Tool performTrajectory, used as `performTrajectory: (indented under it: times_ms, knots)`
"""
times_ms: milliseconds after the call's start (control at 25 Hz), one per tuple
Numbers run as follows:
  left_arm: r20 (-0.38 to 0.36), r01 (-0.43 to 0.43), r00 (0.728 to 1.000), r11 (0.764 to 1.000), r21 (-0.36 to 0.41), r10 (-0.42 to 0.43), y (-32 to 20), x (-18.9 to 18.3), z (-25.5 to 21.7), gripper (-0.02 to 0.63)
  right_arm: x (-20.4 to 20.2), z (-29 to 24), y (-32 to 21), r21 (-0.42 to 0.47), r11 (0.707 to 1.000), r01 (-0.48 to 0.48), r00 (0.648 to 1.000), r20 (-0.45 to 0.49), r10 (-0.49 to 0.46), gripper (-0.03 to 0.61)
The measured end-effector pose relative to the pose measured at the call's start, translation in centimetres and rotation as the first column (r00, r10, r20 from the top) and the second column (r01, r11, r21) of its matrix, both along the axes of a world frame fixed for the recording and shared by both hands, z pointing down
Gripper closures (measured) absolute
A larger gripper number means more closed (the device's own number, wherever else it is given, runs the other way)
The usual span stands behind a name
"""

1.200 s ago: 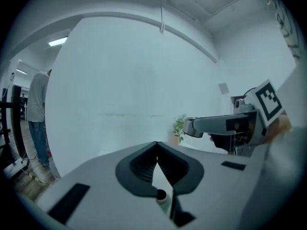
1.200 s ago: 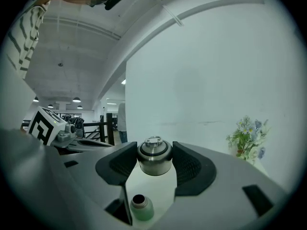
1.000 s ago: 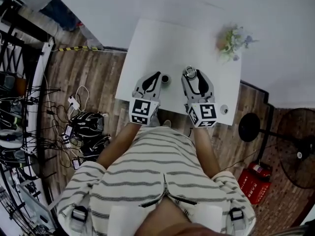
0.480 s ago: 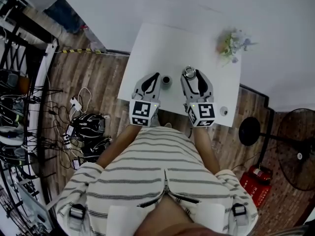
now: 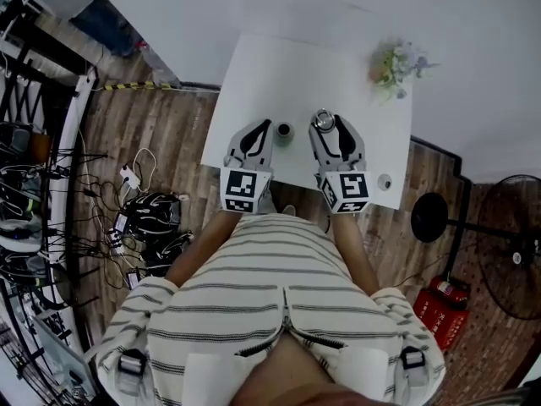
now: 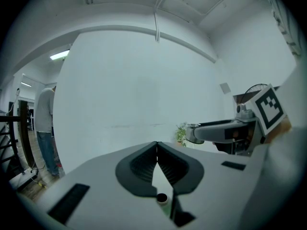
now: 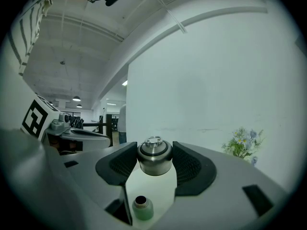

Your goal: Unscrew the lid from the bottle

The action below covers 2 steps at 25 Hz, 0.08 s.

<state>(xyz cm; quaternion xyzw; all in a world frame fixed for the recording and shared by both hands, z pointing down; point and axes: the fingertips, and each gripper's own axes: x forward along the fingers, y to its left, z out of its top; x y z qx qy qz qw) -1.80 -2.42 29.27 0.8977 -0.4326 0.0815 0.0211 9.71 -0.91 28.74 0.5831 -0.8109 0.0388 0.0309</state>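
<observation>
On the white table (image 5: pixel 279 74) a small pale green bottle (image 5: pixel 284 132) stands upright with its mouth open. It shows just below the jaws in the left gripper view (image 6: pixel 162 199) and in the right gripper view (image 7: pixel 142 208). My right gripper (image 5: pixel 326 122) is shut on the steel lid (image 7: pixel 154 156), which has a ring on top and hangs above the table, right of the bottle. My left gripper (image 5: pixel 265 125) is shut with nothing in it, its tips (image 6: pixel 157 145) just left of the bottle. The lid (image 6: pixel 193 133) also appears far right in the left gripper view.
A bunch of flowers (image 5: pixel 397 64) stands at the table's back right and a small round thing (image 5: pixel 385 182) lies near its front right corner. Cables and gear (image 5: pixel 144 218) cover the floor to the left; a fan (image 5: pixel 516 252) stands right. A person (image 6: pixel 47 123) stands far left.
Nothing has changed in the grips. Both grippers, the lid and the bottle keep their places; only the head view has shifted a little.
</observation>
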Motion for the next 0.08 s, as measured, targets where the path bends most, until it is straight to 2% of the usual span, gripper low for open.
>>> performTrajectory:
  times_ms: [80]
  knots:
    - [-0.001,0.002,1.0,1.0,0.002,-0.002,-0.07,0.04,0.16,0.615,0.33,0.21,-0.01,0.0,1.0,-0.005,1.0,0.002,0.005,0.342]
